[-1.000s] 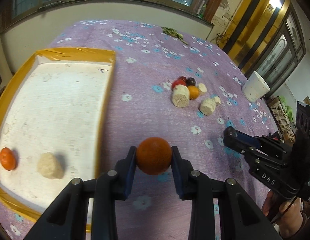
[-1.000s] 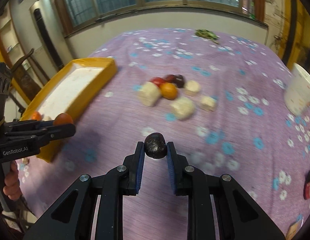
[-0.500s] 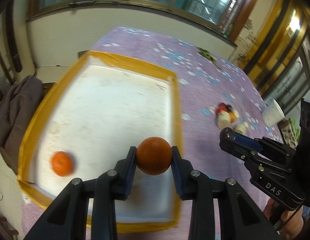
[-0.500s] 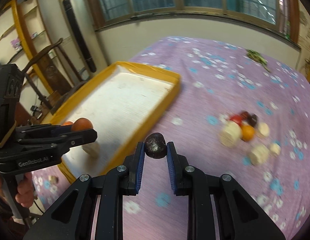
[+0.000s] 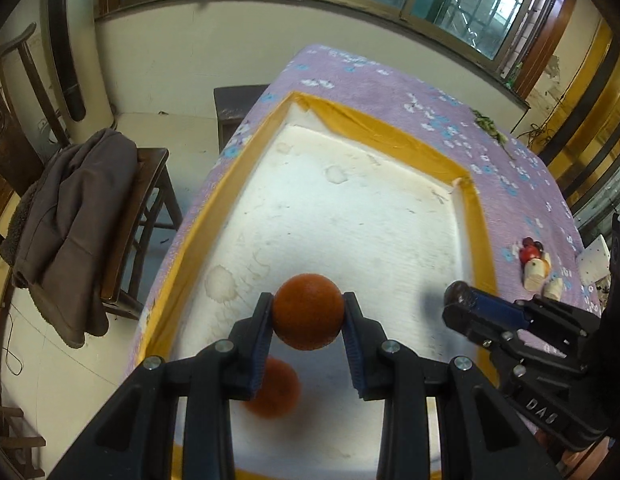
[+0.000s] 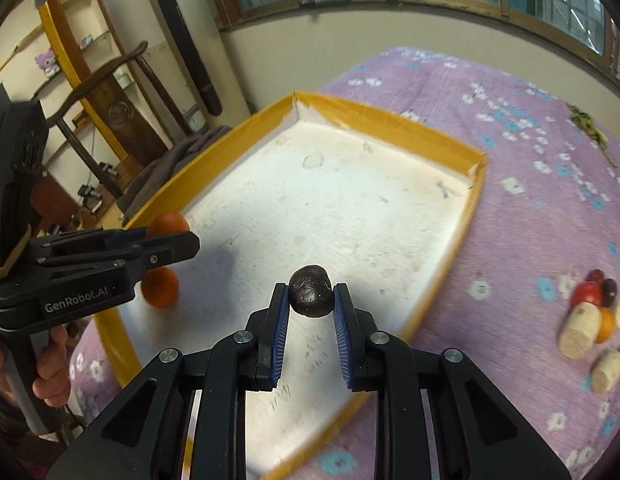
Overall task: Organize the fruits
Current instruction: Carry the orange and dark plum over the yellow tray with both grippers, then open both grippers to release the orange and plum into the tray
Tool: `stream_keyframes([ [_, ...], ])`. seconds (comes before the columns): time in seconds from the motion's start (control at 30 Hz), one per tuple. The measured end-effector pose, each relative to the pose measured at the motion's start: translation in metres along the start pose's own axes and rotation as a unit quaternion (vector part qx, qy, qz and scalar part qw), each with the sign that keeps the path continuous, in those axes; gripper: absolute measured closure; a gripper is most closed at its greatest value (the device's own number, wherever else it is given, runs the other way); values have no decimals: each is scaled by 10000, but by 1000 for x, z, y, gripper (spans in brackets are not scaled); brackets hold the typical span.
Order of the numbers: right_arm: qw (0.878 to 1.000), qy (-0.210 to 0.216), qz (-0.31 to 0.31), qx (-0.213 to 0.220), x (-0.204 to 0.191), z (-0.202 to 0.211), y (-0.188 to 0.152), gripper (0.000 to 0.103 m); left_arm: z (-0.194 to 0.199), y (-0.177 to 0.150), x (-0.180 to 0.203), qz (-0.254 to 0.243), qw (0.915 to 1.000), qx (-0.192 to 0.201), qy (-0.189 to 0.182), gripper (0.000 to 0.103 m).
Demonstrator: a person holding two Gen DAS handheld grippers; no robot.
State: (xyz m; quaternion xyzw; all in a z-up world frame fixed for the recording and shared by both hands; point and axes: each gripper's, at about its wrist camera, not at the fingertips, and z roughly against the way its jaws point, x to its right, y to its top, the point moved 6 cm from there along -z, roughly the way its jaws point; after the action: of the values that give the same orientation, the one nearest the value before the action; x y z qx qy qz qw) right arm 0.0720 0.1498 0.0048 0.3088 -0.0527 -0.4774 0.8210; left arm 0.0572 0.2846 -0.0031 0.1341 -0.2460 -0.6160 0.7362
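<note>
My left claw (image 5: pixel 308 317) is clamped on an orange (image 5: pixel 308 311), my right claw (image 6: pixel 310 299) on a dark fruit (image 6: pixel 311 295) — both above the yellow-rimmed tray (image 6: pixel 466 216), where another orange (image 6: pixel 161 287) lies.

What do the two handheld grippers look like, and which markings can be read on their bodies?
Both are black plastic with silver screws and ribbed blue pads. The left gripper reads "GenRobot.AI" in white, with a grey handle and a yellow edge on its body. The right gripper reads "DAS". The left hand shows a dark cuff.
</note>
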Motion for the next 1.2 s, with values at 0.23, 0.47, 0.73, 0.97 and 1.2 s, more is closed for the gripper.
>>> stream_keyframes([
  [0.23,9996,-63,88,-245,-8,-22,-1,82,-18,1,-10,-77,9998,-171,70,67],
  [0.47,9991,-139,178,-350,-13,-31,-3,81,-22,0,-13,-107,9998,-158,97,67],
  [0.73,9986,-289,261,-363,-14,-29,-5,72,-22,-1,-13,-176,9997,-114,109,67],
  [0.97,9989,-304,163,-304,-10,-7,-14,71,-13,-11,-12,-101,9999,-71,75,58],
  [1.2,9994,-248,228,8,-10,34,-26,44,12,-22,7,-95,9990,286,332,33],
])
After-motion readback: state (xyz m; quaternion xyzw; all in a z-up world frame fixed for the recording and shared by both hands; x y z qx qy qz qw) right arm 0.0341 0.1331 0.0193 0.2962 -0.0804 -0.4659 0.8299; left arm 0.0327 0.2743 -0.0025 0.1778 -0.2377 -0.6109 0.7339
